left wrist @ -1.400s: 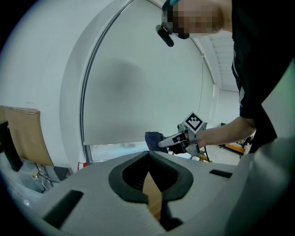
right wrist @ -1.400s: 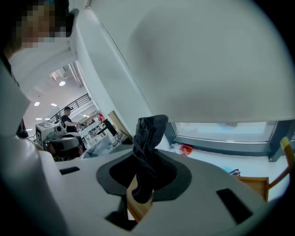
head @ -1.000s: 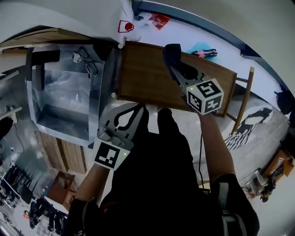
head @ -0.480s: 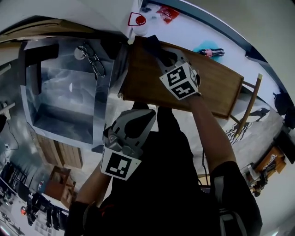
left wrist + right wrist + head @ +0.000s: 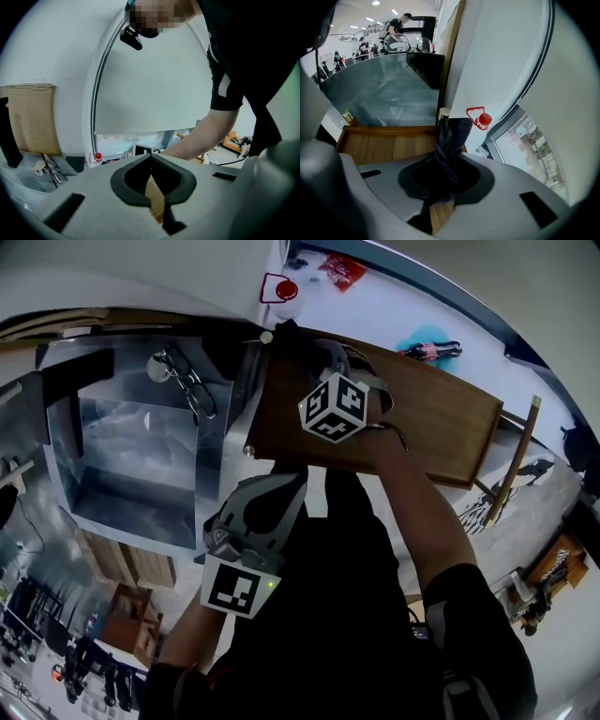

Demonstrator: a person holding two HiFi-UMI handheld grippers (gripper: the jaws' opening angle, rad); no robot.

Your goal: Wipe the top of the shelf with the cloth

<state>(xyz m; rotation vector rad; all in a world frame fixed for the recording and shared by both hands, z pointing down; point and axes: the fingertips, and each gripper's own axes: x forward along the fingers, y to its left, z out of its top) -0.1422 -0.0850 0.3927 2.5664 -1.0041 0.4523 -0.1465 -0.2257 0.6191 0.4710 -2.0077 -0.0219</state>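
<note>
The brown wooden shelf top (image 5: 427, 418) lies in front of me. My right gripper (image 5: 314, 351) reaches over its far left corner, shut on a dark cloth (image 5: 292, 337). In the right gripper view the cloth (image 5: 452, 131) bunches up out of the jaws of the right gripper (image 5: 448, 155) and rests at the corner of the shelf top (image 5: 384, 143). My left gripper (image 5: 279, 486) hangs below the shelf's near edge, against my dark clothing. The left gripper (image 5: 151, 157) is shut and holds nothing.
A metal box (image 5: 70, 427) with glass sides stands left of the shelf, a metal clip (image 5: 183, 371) at its rim. On the white floor beyond lie a red-capped item (image 5: 279, 285), a red packet (image 5: 339, 268) and a bottle (image 5: 428, 350). A wooden frame (image 5: 511, 460) leans at the right.
My right gripper has dragged the cloth left across the shelf top, from its middle to the far left corner. The left gripper has stayed below the near edge.
</note>
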